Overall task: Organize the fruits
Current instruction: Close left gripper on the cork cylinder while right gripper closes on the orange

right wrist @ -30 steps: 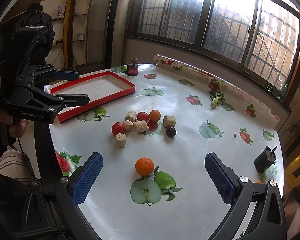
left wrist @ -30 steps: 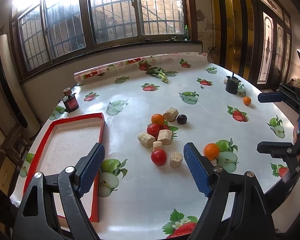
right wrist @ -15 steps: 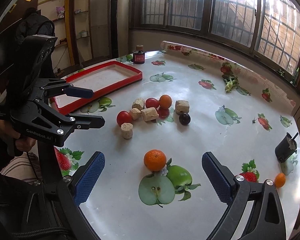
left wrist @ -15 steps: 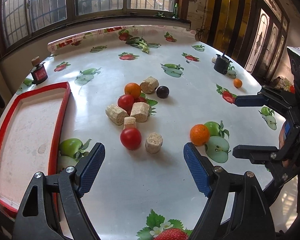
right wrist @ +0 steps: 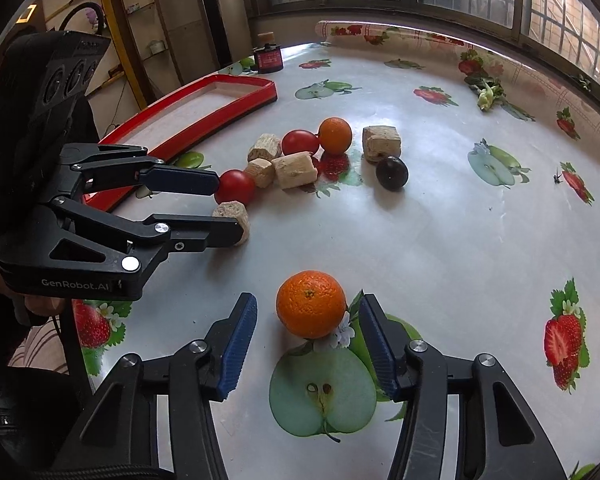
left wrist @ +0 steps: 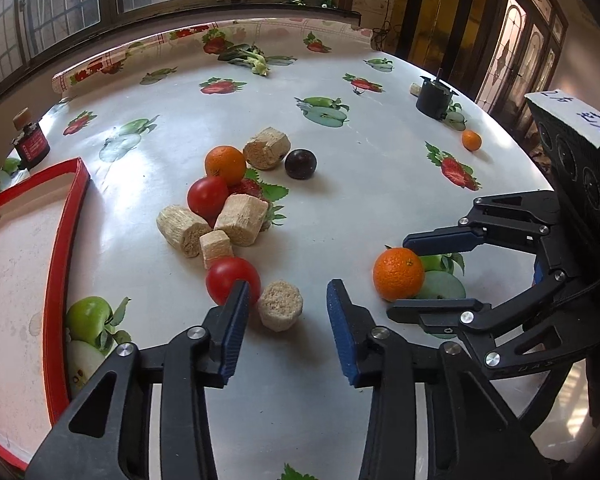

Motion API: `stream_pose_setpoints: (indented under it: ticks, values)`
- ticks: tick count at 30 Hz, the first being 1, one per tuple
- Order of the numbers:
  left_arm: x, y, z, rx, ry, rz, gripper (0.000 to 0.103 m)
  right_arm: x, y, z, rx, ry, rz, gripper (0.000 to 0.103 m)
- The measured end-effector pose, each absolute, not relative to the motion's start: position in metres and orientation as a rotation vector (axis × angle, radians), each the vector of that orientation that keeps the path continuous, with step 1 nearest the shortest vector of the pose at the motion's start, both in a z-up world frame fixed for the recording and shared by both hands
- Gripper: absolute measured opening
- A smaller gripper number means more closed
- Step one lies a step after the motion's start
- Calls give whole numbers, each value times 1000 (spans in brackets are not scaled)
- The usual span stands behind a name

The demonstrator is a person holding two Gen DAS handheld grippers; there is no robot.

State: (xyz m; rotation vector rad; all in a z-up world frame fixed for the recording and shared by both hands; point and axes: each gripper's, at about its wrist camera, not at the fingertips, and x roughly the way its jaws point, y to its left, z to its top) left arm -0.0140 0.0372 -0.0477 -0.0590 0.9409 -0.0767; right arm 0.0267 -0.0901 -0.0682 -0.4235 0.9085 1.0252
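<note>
"GenRobot.AI" in pale letters on left tongs body, handwritten blue label on right tongs illegible

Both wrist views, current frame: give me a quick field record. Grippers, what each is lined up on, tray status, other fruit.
left gripper: open, straddling a beige chunk, near tomato just outside its left finger
right gripper: open, around the near orange, not yet closed on it
red tray: no fruit inside
central pile: second orange, second tomato, dark plum, more beige chunks
far edge: small orange beside a black cup
</note>
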Motion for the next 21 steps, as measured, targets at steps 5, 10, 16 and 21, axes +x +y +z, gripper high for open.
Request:
stream_pose_setpoints:
  ticks: [5,10,16,21]
  values:
    - [-23,41,-58,-66,967,-97,32,29,-85,-75,-433,927,1022,43]
    - [-16,41,-60,-100,969,-122,28,33,-86,-78,-403,925,1023,38]
    - [-4,40,-64,-118,989,-120,21,32,-90,-76,-386,930,1023,37]
    - [-13,43,-59,-126,969,-107,21,27,-101,-73,-377,929,1020,37]
